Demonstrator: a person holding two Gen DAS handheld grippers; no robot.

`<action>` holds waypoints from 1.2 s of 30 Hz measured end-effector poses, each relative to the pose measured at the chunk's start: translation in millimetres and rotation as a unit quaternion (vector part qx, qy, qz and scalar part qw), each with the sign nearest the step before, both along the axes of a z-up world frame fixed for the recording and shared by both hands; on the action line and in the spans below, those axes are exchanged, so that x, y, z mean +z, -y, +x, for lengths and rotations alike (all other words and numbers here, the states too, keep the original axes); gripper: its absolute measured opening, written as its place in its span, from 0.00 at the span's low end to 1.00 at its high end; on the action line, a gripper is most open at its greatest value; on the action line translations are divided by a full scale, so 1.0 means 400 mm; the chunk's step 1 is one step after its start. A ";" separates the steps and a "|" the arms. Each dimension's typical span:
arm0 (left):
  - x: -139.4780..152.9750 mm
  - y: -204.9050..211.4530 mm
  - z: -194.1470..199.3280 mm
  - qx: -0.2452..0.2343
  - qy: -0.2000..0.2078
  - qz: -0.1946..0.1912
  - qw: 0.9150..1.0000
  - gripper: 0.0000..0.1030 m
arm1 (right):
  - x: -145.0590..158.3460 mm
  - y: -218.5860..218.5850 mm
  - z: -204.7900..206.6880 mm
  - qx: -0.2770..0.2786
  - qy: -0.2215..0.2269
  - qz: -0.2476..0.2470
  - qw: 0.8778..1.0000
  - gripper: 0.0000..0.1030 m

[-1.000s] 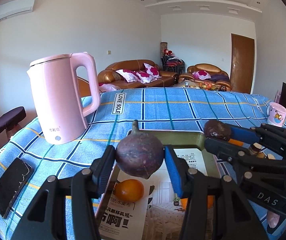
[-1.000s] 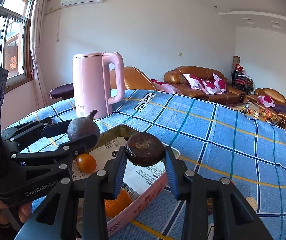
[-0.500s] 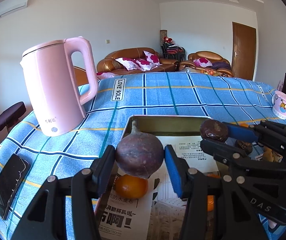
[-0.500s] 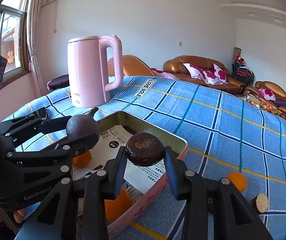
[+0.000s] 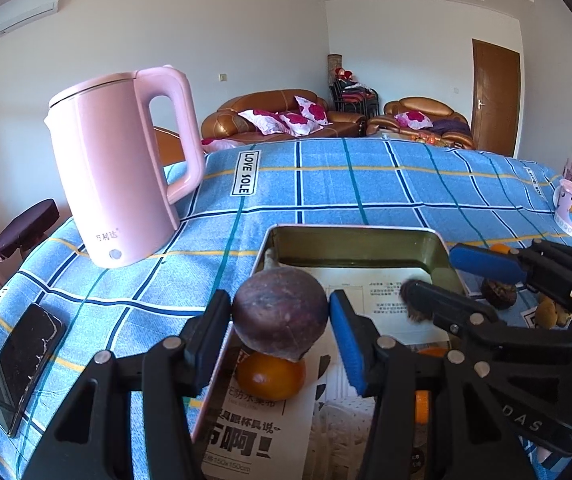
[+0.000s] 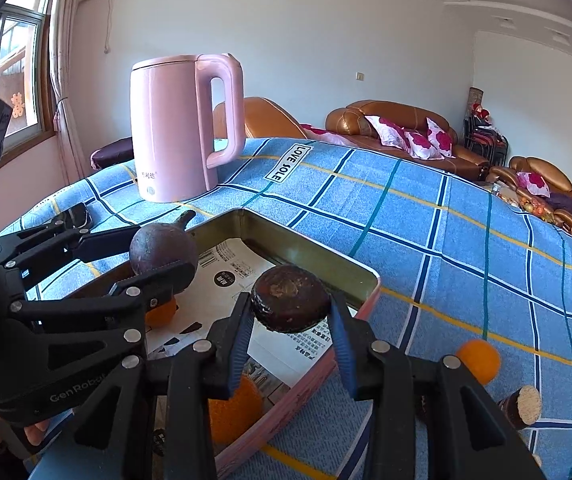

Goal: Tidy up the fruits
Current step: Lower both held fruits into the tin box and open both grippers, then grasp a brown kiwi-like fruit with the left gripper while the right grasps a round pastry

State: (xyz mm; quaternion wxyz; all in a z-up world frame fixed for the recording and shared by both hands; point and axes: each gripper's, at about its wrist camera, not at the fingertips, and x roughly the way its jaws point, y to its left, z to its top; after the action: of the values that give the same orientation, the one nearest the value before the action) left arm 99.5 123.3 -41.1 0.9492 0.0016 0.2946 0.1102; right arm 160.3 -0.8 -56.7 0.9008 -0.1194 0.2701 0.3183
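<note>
Purple fruit (image 5: pixel 280 314) sits clamped in our left gripper (image 5: pixel 280 330) above the tin tray (image 5: pixel 359 242), while our right gripper (image 6: pixel 290 322) jaws are opening around the dark flattened fruit (image 6: pixel 289 300) over the tray's lining paper (image 6: pixel 222 276), we judge to drop it.

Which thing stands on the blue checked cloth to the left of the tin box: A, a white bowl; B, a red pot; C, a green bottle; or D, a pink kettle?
D: a pink kettle stands upright on the cloth, to the left of the tin box.
</note>
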 end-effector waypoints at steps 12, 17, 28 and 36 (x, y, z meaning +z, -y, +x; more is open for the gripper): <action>0.089 0.083 -0.105 -0.032 0.082 -0.012 0.996 0.82 | 0.031 0.129 -0.060 -0.023 0.019 0.030 0.999 0.62; 0.082 0.181 -0.105 -0.071 0.084 -0.020 0.994 0.82 | 0.041 0.257 -0.101 -0.065 0.031 0.037 0.997 0.63; 0.033 0.391 -0.025 -0.154 0.028 -0.011 0.988 0.82 | 0.018 0.527 -0.071 -0.218 0.007 0.037 0.975 0.65; -0.024 0.481 0.062 -0.204 -0.055 -0.010 0.977 0.60 | 0.002 0.558 -0.031 -0.238 -0.023 0.037 0.970 0.65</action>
State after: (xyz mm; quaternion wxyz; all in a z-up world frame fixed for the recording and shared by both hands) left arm 124.3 -69.1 -50.8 0.9339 0.0577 0.3415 -0.0888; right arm 148.0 -223.9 -55.9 0.9481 -0.0107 0.2993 0.1068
